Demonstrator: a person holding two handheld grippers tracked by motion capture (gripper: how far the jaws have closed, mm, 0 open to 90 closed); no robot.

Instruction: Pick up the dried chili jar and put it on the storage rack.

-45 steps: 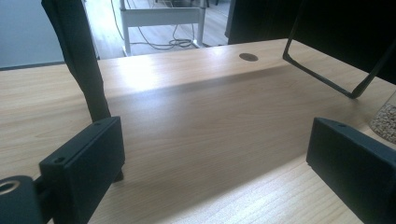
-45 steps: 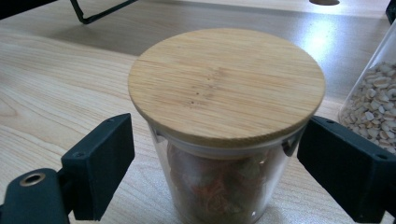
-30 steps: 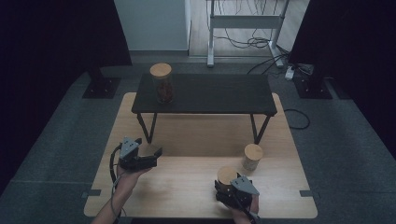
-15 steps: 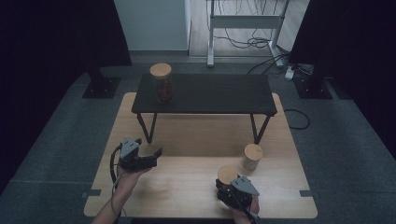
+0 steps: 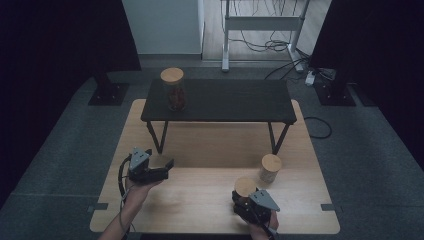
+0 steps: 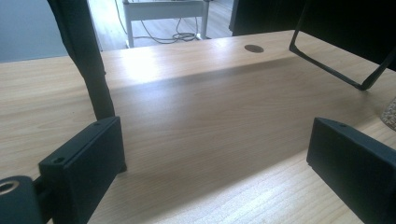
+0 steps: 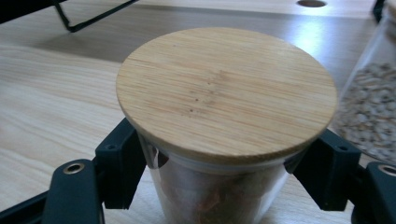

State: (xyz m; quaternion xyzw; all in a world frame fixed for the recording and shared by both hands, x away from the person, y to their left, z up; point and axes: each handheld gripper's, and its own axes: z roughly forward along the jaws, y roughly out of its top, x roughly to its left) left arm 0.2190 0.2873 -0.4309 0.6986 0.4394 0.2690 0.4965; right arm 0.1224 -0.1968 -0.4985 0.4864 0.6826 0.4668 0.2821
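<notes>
Jaws of your right gripper pinch the glass jar just under its bamboo lid, so the grasp looks made and lifting straight up comes next, while your left gripper hangs spread over bare tabletop.

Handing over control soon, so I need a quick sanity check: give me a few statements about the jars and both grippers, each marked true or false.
1. The right gripper has its jaws around a lidded jar. True.
2. The left gripper holds a jar. False: its jaws stand wide apart over bare wooden table.
3. A jar with dark contents stands on the black bench. True.
4. Every jar has its lid off. False: all three carry wooden lids.
5. A second jar stands on the wooden table beside the gripped one. True.
</notes>
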